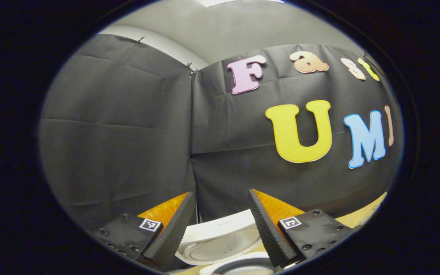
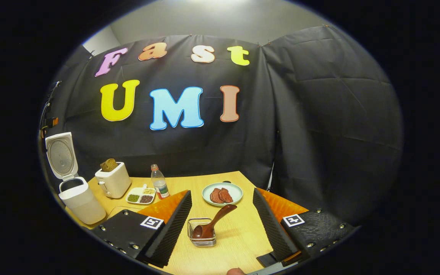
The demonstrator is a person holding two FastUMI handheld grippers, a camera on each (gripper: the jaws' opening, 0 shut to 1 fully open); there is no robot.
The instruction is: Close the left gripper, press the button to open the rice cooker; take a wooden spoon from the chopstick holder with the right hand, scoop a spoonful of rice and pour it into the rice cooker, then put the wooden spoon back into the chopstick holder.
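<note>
Tabletop: white rice cooker [image 2: 75, 191], lid raised

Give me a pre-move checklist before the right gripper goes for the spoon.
1. Rice cooker lid open: ok, lid stands upright.
2. Wooden spoon in the chopstick holder: ok, bowl down, handle leaning up and right.
3. Right gripper open: ok, jaws wide, spoon between them farther off.
4. Left gripper clear of the cooker: ok, above it, jaws open.
5. Rice source located: cannot tell.
</note>
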